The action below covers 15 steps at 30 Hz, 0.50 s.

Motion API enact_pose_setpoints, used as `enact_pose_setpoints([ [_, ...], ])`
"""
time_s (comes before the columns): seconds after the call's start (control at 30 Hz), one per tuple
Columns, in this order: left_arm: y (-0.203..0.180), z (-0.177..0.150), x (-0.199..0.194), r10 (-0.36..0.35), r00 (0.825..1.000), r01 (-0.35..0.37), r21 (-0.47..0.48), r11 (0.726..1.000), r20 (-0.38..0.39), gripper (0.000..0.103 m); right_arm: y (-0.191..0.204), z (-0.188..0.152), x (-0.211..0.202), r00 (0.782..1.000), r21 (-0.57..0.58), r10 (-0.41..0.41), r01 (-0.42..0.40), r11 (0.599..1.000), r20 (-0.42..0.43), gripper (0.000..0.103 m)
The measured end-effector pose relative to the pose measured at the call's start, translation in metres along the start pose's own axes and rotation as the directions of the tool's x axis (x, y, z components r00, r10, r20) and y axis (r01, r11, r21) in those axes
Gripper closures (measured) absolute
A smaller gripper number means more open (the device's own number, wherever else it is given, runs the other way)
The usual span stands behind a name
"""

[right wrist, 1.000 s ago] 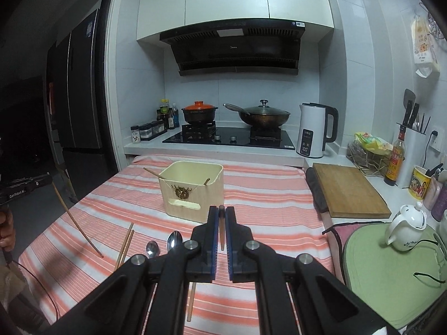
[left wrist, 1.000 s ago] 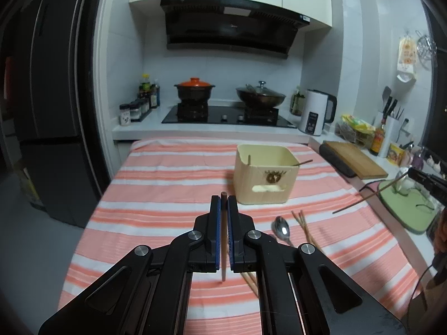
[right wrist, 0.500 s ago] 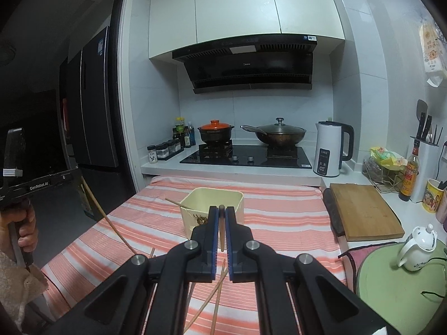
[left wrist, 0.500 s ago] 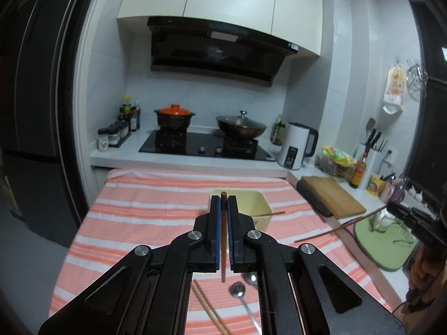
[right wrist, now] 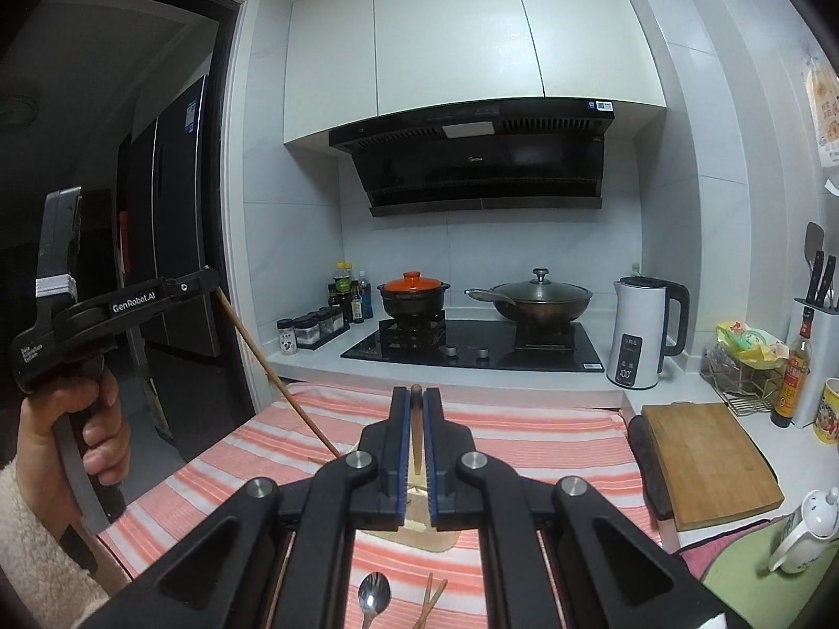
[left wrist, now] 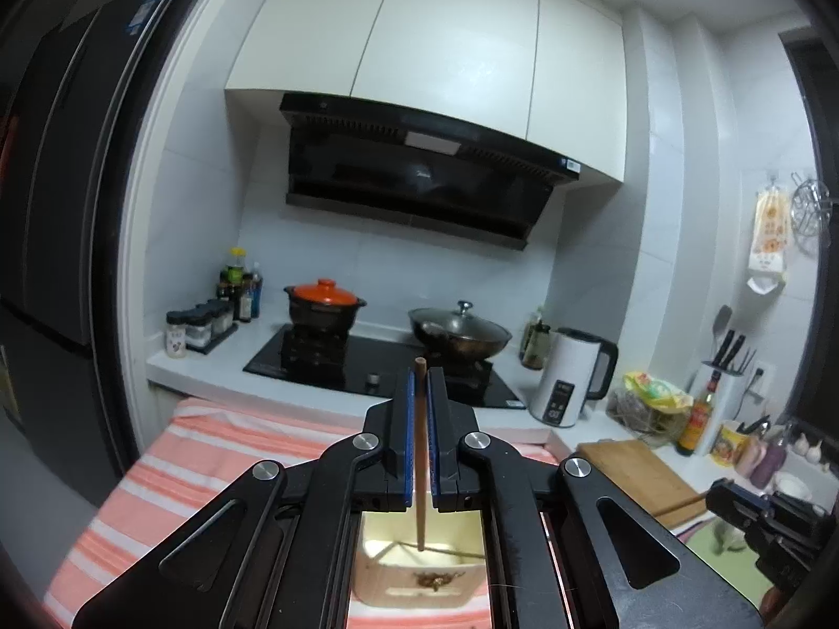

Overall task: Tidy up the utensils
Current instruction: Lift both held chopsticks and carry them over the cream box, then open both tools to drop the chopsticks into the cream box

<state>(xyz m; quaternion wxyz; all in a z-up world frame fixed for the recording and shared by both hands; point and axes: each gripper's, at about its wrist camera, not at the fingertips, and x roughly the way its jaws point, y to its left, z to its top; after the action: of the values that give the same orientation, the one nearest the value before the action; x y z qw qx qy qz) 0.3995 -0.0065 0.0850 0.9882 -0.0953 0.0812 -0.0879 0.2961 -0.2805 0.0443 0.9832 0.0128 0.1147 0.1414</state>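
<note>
Slender round wooden chopstick (left wrist: 420, 451), cream box (left wrist: 414, 576)

Brown chopstick (left wrist: 420, 451) upright above cream holder (left wrist: 419, 571); second chopstick (right wrist: 417, 432), probably similar; spoon (right wrist: 373, 595) and chopstick pair (right wrist: 432, 597) near worktop's front edge.

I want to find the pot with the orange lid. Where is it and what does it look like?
Look under the black range hood at the black glass stove. On its left burner sits the dark clay pot. Unlike the wide wok beside it, it wears a bright orange lid.
</note>
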Motion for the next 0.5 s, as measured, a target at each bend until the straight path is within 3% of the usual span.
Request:
enact_pose_setpoints([
  [0.2,0.002,-0.037,0.054,0.006,0.996,-0.008,-0.018,1.0,-0.094,0.101,-0.01,-0.023,0.053,0.999,0.054,0.023,-0.021,0.998,-0.038,0.098],
  [0.5,0.012,-0.076,0.082,-0.04,0.963,0.032,-0.034,0.999,-0.266,0.1,-0.016,-0.06,0.117,0.977,0.104,0.073,-0.053,0.993,-0.198,0.098],
])
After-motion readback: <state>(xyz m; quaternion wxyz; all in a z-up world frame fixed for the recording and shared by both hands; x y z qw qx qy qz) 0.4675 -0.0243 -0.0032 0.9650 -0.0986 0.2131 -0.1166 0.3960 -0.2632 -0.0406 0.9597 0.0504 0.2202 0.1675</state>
